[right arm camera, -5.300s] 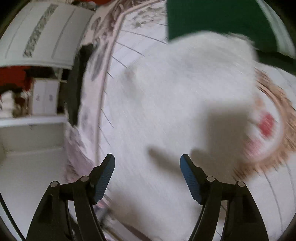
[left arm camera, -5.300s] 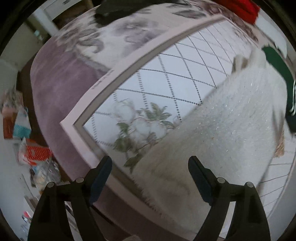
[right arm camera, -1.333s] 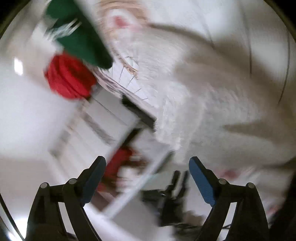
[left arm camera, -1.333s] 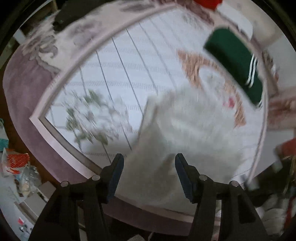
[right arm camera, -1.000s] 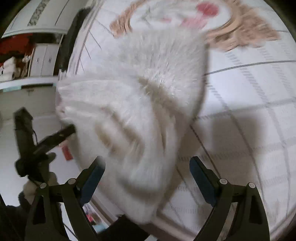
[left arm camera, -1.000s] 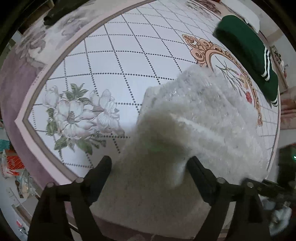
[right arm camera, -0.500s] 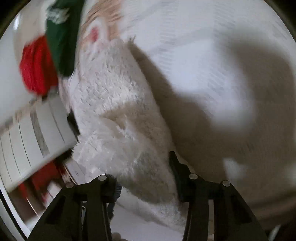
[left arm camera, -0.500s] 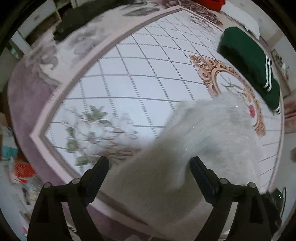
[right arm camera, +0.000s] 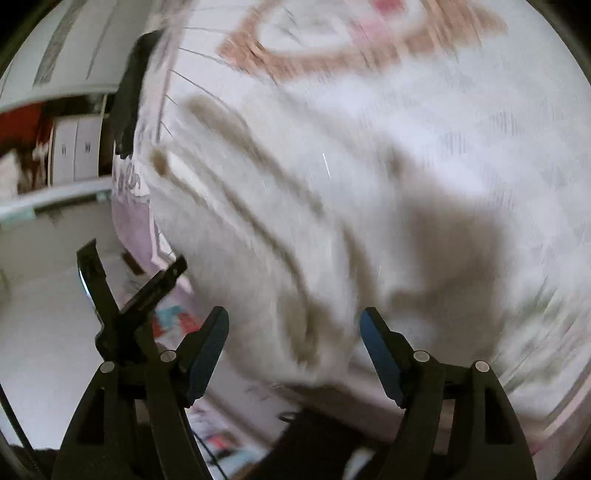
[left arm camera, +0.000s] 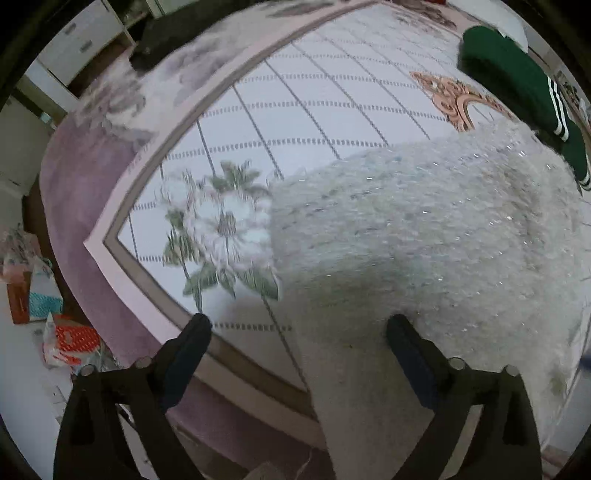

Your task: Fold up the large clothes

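A fluffy white garment (left arm camera: 424, 229) lies spread on the patterned bedspread (left arm camera: 295, 110), its near edge hanging over the bed's front edge. My left gripper (left arm camera: 299, 332) is open and empty just above the garment's near left corner. In the blurred right wrist view the same white garment (right arm camera: 332, 203) fills the frame with long folds. My right gripper (right arm camera: 293, 332) is open over its near edge, holding nothing. The left gripper's fingers (right arm camera: 147, 288) show at the lower left of the right wrist view.
A folded green garment with white stripes (left arm camera: 517, 85) lies at the far right of the bed. A dark cloth (left arm camera: 177, 33) lies at the far edge. Bags and boxes (left arm camera: 40, 295) sit on the floor to the left. White cabinets (right arm camera: 74, 144) stand beyond the bed.
The right gripper, shut on the garment's edge half a second ago, has opened and let go. The garment has come down flat on the bed. The left gripper has moved lower and closer.
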`<action>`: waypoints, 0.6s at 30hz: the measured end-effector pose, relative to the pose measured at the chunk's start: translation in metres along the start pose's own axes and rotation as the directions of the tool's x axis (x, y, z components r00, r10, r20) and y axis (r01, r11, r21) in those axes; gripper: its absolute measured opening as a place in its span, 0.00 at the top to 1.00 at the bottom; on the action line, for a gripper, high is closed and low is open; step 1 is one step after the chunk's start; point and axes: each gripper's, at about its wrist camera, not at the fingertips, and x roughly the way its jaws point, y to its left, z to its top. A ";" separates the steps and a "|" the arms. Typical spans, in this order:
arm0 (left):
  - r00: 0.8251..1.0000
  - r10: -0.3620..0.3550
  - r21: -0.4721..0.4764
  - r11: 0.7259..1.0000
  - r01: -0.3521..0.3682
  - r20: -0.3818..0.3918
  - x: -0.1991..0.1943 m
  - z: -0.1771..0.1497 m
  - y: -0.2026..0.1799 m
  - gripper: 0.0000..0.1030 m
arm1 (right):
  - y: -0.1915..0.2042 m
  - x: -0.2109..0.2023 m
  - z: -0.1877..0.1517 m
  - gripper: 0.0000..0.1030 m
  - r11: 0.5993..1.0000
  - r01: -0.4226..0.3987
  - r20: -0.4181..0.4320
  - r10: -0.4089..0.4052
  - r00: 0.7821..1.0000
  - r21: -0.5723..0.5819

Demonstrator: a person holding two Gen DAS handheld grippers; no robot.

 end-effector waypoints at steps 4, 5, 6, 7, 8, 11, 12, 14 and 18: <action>0.998 -0.033 -0.043 0.998 0.036 0.050 0.005 0.007 0.000 0.00 | 0.026 -0.025 0.043 0.25 0.984 0.066 0.066 -0.056 0.996 -0.165; 0.996 -0.051 -0.048 0.997 0.055 0.071 0.006 0.009 -0.001 0.00 | 0.027 -0.017 0.055 0.25 0.979 0.080 0.060 -0.070 0.996 -0.187; 0.994 -0.067 -0.052 0.996 0.072 0.087 0.007 0.013 0.000 0.00 | 0.016 -0.010 0.068 0.25 0.976 0.094 0.056 -0.084 0.995 -0.199; 0.990 -0.091 -0.068 0.993 0.098 0.107 0.010 0.016 0.001 0.00 | 0.014 0.002 0.082 0.23 0.974 0.109 0.051 -0.101 0.994 -0.197; 0.986 -0.116 -0.092 0.988 0.127 0.118 0.014 0.019 0.004 0.00 | 0.010 0.017 0.092 0.23 0.979 0.105 0.021 -0.103 0.994 -0.176; 0.972 -0.203 -0.145 0.965 0.220 0.120 0.025 0.032 0.014 0.00 | -0.028 0.052 0.097 0.29 1.000 0.020 -0.028 -0.021 0.999 -0.023; 0.967 -0.222 -0.146 0.960 0.239 0.121 0.026 0.036 0.015 0.00 | -0.034 0.057 0.093 0.29 1.000 -0.004 -0.046 0.004 0.999 0.003; 0.956 -0.274 -0.146 0.947 0.287 0.101 0.031 0.047 0.021 0.00 | -0.040 0.064 0.087 0.29 1.000 -0.021 -0.083 0.022 0.996 0.016; 0.959 -0.276 -0.145 0.948 0.283 0.063 0.024 0.060 0.025 0.00 | -0.038 0.025 0.082 0.29 0.999 -0.011 0.012 0.011 1.000 0.050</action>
